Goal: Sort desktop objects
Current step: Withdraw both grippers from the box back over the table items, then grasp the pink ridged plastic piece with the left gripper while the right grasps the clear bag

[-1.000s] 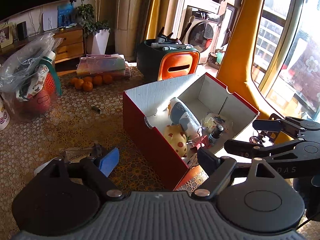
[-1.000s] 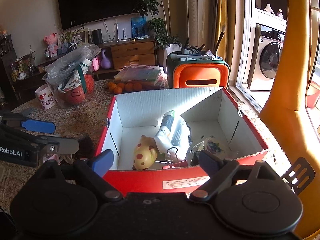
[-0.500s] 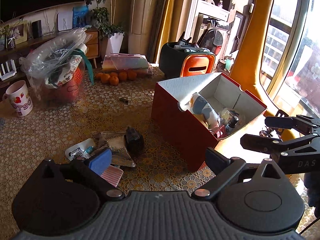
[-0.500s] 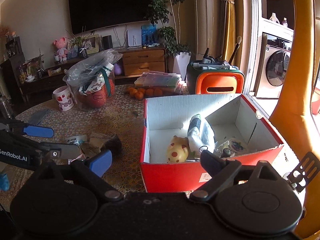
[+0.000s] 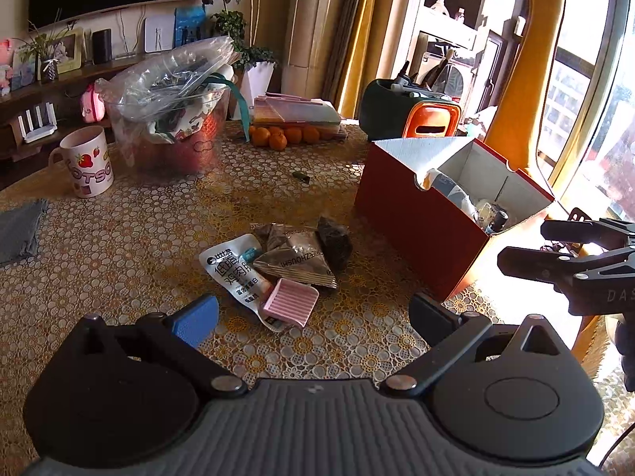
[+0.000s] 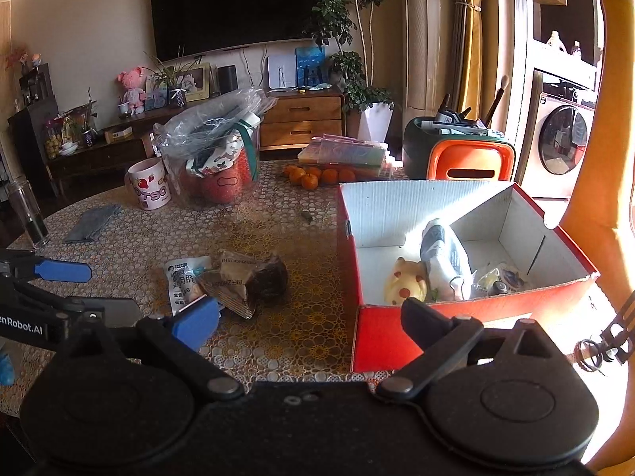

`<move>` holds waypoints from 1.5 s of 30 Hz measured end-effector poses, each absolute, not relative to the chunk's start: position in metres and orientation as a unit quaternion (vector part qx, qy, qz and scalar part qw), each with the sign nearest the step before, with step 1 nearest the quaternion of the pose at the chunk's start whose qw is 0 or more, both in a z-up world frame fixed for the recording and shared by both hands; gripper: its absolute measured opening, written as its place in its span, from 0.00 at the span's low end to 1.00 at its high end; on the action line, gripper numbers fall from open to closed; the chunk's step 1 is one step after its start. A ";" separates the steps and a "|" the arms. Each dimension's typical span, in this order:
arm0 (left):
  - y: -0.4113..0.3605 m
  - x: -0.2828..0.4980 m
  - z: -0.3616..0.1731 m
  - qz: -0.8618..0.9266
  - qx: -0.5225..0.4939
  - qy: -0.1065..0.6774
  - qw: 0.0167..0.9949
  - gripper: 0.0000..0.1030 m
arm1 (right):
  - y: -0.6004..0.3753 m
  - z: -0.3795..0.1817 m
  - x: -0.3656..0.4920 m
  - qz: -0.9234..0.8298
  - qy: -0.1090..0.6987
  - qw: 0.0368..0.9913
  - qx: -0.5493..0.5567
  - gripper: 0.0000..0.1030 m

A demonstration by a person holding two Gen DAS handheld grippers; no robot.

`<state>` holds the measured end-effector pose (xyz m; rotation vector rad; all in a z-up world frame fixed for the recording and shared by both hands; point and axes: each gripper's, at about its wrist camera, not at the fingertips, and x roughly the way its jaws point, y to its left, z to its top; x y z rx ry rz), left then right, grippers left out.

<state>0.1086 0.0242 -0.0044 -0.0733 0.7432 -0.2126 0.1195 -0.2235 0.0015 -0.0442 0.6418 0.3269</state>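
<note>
A red cardboard box with a white inside stands on the table's right side. It holds a yellow spotted toy, a white pouch and small bottles. Left of it lies a pile: a white snack packet, a brown triangular packet, a dark lump and a pink ribbed dish. My left gripper is open and empty, just short of the pile. My right gripper is open and empty, in front of the box's near left corner.
A strawberry mug, a clear tub with a plastic bag, oranges, a stack of folders and a green and orange case stand at the back. A grey cloth lies at the left. A yellow chair is at the right.
Both grippers have pulled back and swung left, away from the box. The pile of packets and the pink dish have come into the left wrist view. Both stay open.
</note>
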 end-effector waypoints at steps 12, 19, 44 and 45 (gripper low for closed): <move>0.051 0.111 -0.035 -0.092 -0.040 0.362 0.927 0.99 | -0.184 -0.013 0.126 0.184 0.322 0.928 -0.039 0.95; 0.041 0.116 -0.056 -0.107 -0.020 0.363 0.925 0.99 | -0.166 -0.026 0.143 0.198 0.330 0.922 -0.048 0.95; 0.016 0.168 -0.094 -0.140 0.033 0.344 0.928 0.91 | -0.130 -0.077 0.220 0.189 0.348 0.917 -0.036 0.70; 0.015 0.170 -0.095 -0.140 0.034 0.347 0.927 0.87 | -0.129 -0.078 0.222 0.184 0.349 0.918 -0.035 0.69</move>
